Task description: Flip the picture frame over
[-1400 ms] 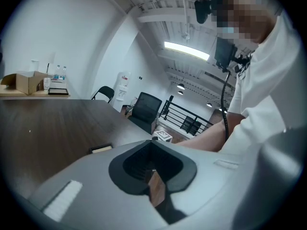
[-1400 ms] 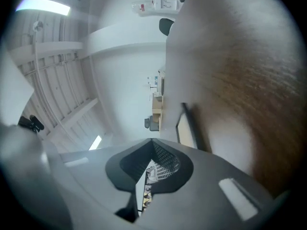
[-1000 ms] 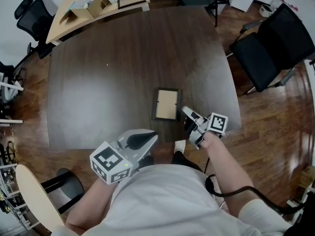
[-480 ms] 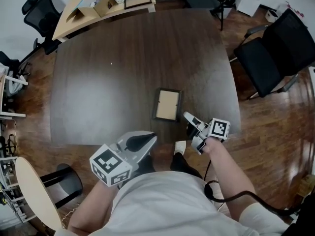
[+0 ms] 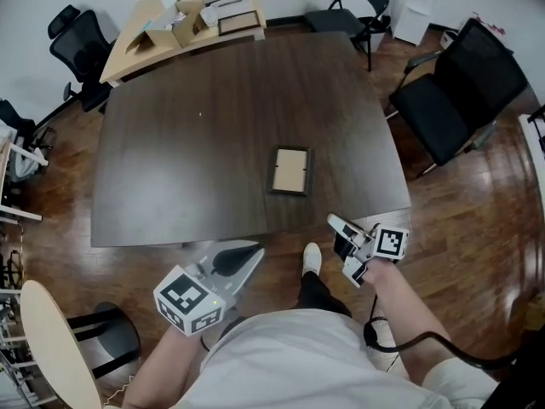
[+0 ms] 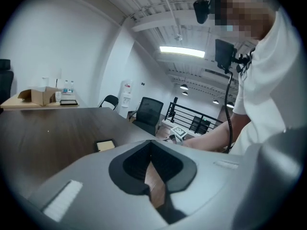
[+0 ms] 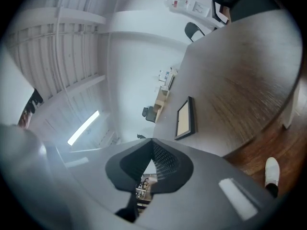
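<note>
The picture frame (image 5: 290, 170), dark-edged with a tan panel facing up, lies flat on the dark wooden table (image 5: 187, 143) near its front edge. It also shows in the left gripper view, picture frame (image 6: 105, 144), and in the right gripper view, picture frame (image 7: 184, 118). My left gripper (image 5: 255, 250) hovers off the table's near edge, over the floor, jaws shut and empty (image 6: 151, 143). My right gripper (image 5: 334, 221) is also short of the table edge, to the frame's lower right, shut with nothing in it (image 7: 152, 140). Neither touches the frame.
Black office chairs stand at the right (image 5: 460, 92) and at the far side (image 5: 345, 11). A light wooden desk (image 5: 136, 25) with boxes sits at the back left. The person's white shoe (image 5: 312, 256) is on the wood floor between the grippers.
Both grippers have drawn back from the table edge toward the person. The frame lies where it was.
</note>
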